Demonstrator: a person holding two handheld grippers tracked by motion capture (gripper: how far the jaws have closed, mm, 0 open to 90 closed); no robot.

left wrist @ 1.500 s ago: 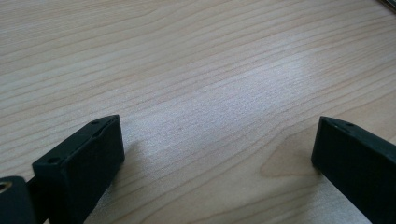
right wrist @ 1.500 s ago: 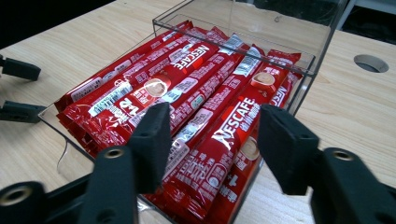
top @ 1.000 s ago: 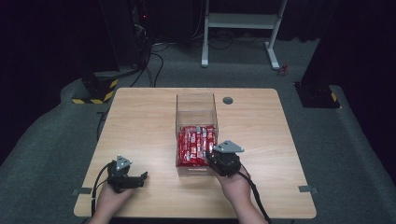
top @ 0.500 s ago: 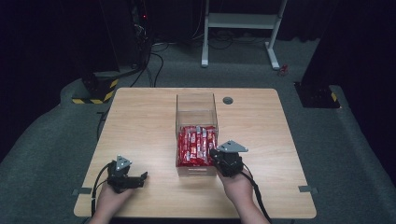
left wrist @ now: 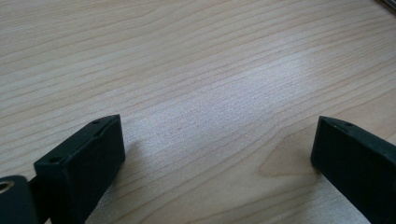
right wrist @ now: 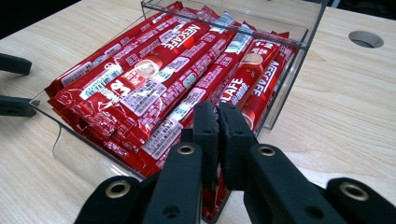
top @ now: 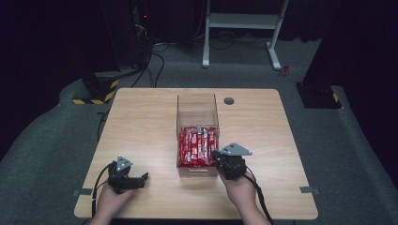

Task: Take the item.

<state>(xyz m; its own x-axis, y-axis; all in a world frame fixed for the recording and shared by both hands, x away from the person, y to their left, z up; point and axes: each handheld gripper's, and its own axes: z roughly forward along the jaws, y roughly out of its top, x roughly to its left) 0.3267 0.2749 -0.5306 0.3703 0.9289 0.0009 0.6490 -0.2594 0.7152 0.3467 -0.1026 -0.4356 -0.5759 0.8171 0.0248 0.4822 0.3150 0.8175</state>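
A clear plastic box (top: 197, 99) stands mid-table, its near half packed with red Nescafe stick packets (top: 198, 145). My right gripper (top: 216, 154) hovers at the box's near right corner. In the right gripper view its jaws are pressed together, and the right gripper (right wrist: 217, 112) sits just above the packets (right wrist: 154, 79) with nothing visible between the jaws. My left gripper (top: 143, 177) rests on the wooden table (top: 141, 126) at the near left, pointing right. In its own view the left gripper (left wrist: 217, 144) stands open over bare wood.
A round cable hole (top: 228, 101) sits in the tabletop behind the box to the right. The box's clear walls (right wrist: 299, 60) rise above the packets. Bare wood lies left and right of the box. Beyond the table are dark floor, cables and a white stand.
My right gripper has drifted slightly right and toward the near edge beside the box corner. The left gripper has stayed put.
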